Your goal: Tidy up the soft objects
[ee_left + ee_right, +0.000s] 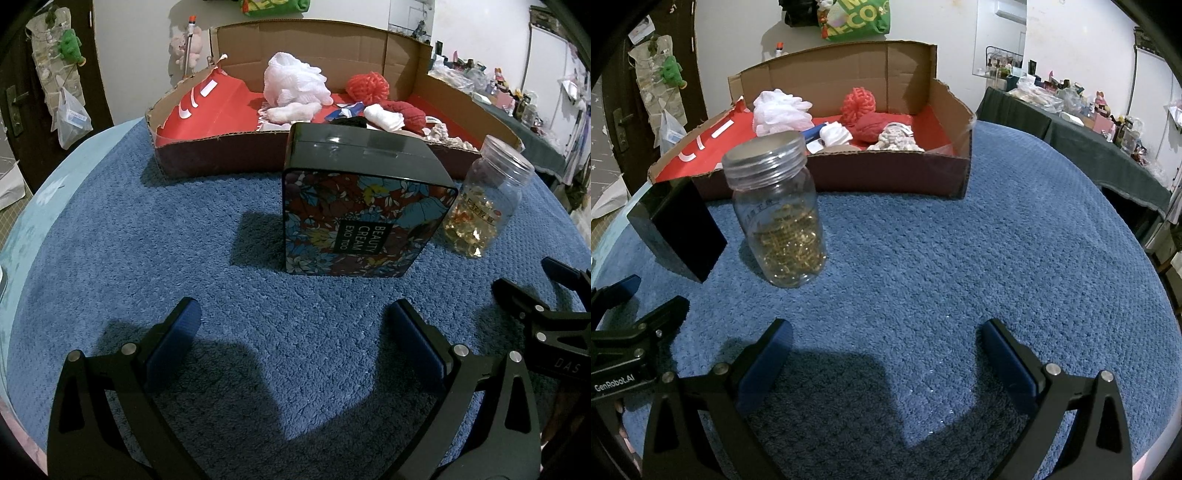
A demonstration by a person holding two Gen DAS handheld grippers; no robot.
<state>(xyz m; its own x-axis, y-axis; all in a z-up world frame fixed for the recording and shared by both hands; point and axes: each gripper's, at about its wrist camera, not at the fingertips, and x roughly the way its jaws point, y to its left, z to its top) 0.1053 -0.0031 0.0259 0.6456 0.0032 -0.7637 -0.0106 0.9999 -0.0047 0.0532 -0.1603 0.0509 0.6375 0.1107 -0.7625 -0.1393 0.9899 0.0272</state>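
while both grippers, left and right, hover with jaws spread empty, one cardboard box holds two red yarn balls, one tin and one jar stand outside.

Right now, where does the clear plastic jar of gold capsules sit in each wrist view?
Left wrist view: the jar stands at right of centre, just right of the floral tin.
Right wrist view: the jar stands left of centre, right of the tin's dark back.
Shared landmark: the cardboard box of soft items behind it.
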